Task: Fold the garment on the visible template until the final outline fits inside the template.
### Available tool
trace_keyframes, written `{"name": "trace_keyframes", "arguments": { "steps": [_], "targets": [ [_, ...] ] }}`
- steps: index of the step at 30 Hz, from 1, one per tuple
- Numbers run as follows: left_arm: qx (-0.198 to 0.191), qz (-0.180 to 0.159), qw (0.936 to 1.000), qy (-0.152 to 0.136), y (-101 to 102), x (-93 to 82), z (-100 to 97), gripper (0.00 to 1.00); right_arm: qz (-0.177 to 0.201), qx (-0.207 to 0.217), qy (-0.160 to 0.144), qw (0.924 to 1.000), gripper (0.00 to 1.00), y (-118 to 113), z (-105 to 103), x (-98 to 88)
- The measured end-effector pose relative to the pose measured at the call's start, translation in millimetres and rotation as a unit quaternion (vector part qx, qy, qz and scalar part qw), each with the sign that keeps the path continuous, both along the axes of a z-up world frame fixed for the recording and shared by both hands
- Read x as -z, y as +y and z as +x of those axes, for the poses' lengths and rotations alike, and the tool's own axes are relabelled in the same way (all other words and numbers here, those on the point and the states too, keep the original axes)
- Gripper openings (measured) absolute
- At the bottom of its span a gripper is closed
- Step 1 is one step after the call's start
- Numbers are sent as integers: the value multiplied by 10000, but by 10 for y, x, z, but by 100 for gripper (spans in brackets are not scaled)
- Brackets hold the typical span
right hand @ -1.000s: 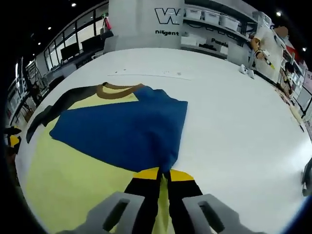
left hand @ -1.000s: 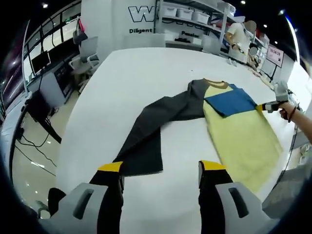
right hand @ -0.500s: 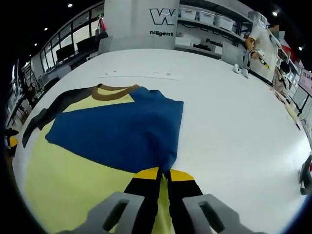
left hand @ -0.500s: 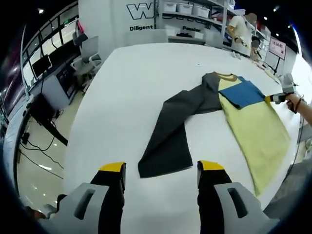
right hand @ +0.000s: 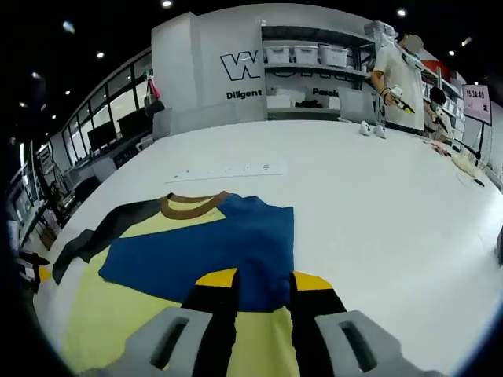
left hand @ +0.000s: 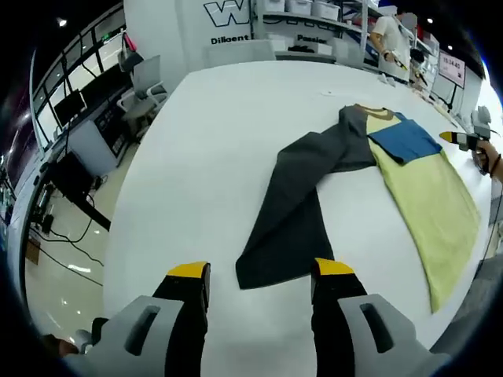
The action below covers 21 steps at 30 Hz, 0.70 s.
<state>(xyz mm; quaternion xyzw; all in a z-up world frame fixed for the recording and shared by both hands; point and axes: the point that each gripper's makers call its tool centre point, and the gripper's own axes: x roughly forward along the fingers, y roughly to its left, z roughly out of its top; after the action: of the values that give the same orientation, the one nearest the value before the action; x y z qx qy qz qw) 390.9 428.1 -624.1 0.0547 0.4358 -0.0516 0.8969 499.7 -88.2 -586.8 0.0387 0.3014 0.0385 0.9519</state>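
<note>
Left gripper view: garment [left hand: 409,181] sleeve [left hand: 295,212] stretches toward claw [left hand: 259,271].

The right gripper [right hand: 263,276] hangs, jaws parted, over the garment's [right hand: 157,290] folded blue sleeve [right hand: 212,247].

yellow garment [right hand: 126,314] flat on white table, blue sleeve [right hand: 212,251] folded in, grey sleeve [left hand: 295,208] outstretched

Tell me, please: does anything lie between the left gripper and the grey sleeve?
Nothing visible does. Bare white table lies between the left gripper and the cuff of the grey sleeve, which lies flat just ahead of its open fingers.
</note>
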Motion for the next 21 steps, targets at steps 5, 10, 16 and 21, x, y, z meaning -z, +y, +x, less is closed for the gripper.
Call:
{"name": "trace_keyframes", "arguments": {
  "steps": [5,10,16,21],
  "targets": [
    [7,0,10000,56,-3,43,-26,42,5,-23,-53,10000,24,44,-20,-43],
    [42,77,9999,85,38,83,-63,41,-64,-431,-191,9989,21,342,-156,-188],
    [-2,-111,9999,79,-8,97,-58,33,-63,-756,-150,9970,19,583,-306,-177],
    [-98,-222,9997,52,4,98,-42,29,-86,-952,-5,9954,19,719,-451,-98]
  ]
}}
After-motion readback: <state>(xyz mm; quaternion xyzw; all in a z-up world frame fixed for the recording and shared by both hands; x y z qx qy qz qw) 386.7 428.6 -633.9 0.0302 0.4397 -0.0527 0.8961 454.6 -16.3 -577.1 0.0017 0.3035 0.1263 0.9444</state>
